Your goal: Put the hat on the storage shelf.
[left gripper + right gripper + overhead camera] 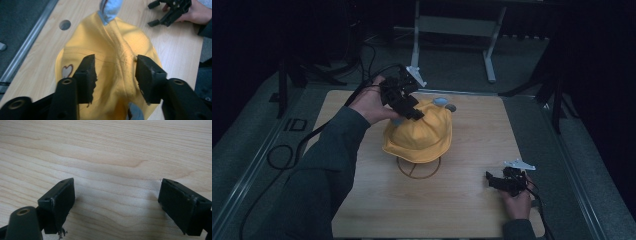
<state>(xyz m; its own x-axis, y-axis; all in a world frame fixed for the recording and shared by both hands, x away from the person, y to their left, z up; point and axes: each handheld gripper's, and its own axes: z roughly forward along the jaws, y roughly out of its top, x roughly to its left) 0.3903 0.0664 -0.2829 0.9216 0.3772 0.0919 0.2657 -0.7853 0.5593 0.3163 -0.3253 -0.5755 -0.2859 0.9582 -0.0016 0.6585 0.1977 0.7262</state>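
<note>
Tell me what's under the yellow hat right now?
Below the yellow hat, a thin wire ring rests on the table, apparently a stand's base. Whatever joins the ring to the hat is hidden by the brim. The left gripper straddles a fold of its crown.

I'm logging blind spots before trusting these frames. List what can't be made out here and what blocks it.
- Stand: the high view shows just its wire ring base; the hat covers the rest.
- Heart patch: in the left gripper view, a jaw cuts it off.
- Left gripper: whether its open jaws touch the cloth fold between them is unclear.
- Right gripper: small and dim in the high view.
</note>
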